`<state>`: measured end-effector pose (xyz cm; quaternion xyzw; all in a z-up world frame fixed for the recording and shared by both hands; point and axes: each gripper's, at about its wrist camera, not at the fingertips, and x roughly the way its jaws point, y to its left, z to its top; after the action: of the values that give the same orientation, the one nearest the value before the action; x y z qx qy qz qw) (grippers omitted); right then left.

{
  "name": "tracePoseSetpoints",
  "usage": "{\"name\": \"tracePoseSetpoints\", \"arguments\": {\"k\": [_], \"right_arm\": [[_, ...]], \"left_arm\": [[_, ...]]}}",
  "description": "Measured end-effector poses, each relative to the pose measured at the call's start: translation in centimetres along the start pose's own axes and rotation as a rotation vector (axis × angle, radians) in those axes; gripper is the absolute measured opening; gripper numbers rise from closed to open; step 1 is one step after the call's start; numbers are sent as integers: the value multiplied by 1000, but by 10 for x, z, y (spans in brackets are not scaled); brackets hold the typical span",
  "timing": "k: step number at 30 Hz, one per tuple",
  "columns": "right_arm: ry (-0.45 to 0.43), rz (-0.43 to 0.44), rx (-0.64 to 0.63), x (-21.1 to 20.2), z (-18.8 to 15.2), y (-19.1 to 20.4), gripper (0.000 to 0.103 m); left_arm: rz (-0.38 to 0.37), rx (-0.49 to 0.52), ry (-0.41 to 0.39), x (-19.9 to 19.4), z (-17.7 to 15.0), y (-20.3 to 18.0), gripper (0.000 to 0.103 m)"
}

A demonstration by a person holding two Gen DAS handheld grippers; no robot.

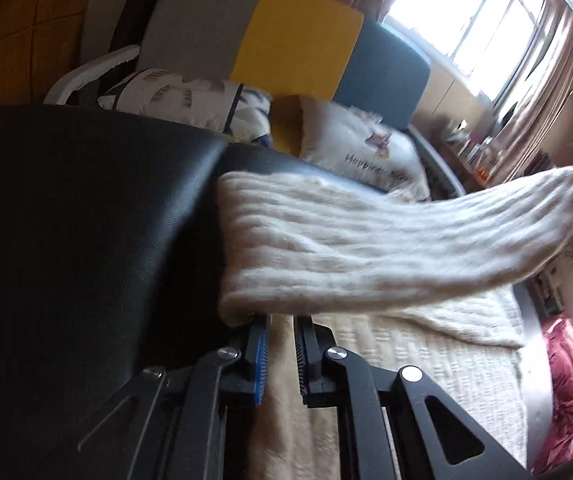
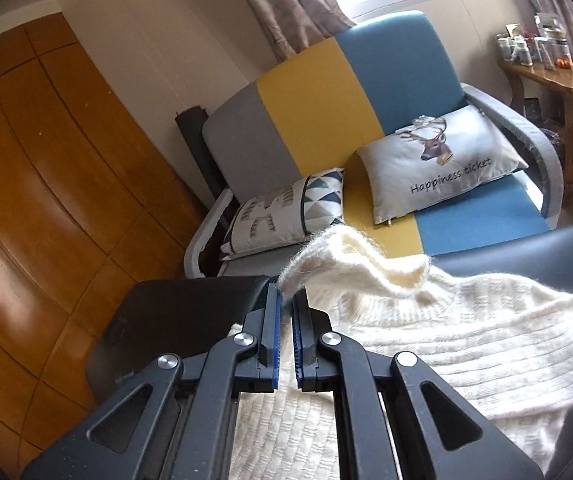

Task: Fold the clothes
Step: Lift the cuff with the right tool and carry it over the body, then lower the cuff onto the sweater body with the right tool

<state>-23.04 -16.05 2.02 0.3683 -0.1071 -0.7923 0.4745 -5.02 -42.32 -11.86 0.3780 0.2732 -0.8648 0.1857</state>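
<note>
Item: fuzzy cream ribbed-knit sweater (image 2: 426, 332), lying on the black padded counter (image 1: 86, 220). Left tongs (image 1: 280, 340) pinching its hem; right tongs (image 2: 286, 312), pressed together, gripping the cuff. Advice: be keeping the sleeve taut while folding across.

"Happiness ticket" is printed in dark script on the white deer cushion (image 2: 442, 168) on the sofa; on the same cushion (image 1: 366, 160) it is only partly legible.
</note>
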Motion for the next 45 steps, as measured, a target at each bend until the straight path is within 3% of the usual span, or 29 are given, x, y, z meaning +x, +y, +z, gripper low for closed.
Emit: {"name": "tracePoseSetpoints", "arguments": {"k": [6,12,17,21,24,27,30,32,35,40,45], "right_arm": [[-18,-31,-26,-8,6,-4,5],[-3,-66,2,-8,-2,-24,5],[-7,-69,-1,-16,2,-27,5],[-11,-56,-24,-17,9,-17,5],[-13,-50,-60,-18,15,-3,5],[-21,-53,-81,-20,18,5,5],[-32,-68,-86,-26,17,3,5],[-39,-74,-69,-30,14,-5,5],[-27,-104,-39,-29,4,-23,5],[64,-212,39,-11,-28,-75,5],[159,-264,143,7,-72,-125,5]], "left_arm": [[141,-16,67,19,-10,7,11],[96,-46,27,8,-14,13,14],[-25,36,-6,-9,-20,-5,14],[-97,35,28,-2,-23,-22,14],[-88,56,40,5,-23,-35,14],[-4,38,50,19,-18,-32,14],[39,-77,45,24,-17,-8,13],[19,-114,27,23,-18,1,12],[35,-77,8,21,-25,-2,12],[33,-75,1,18,-33,-2,13],[35,-47,3,21,-32,-6,13]]}}
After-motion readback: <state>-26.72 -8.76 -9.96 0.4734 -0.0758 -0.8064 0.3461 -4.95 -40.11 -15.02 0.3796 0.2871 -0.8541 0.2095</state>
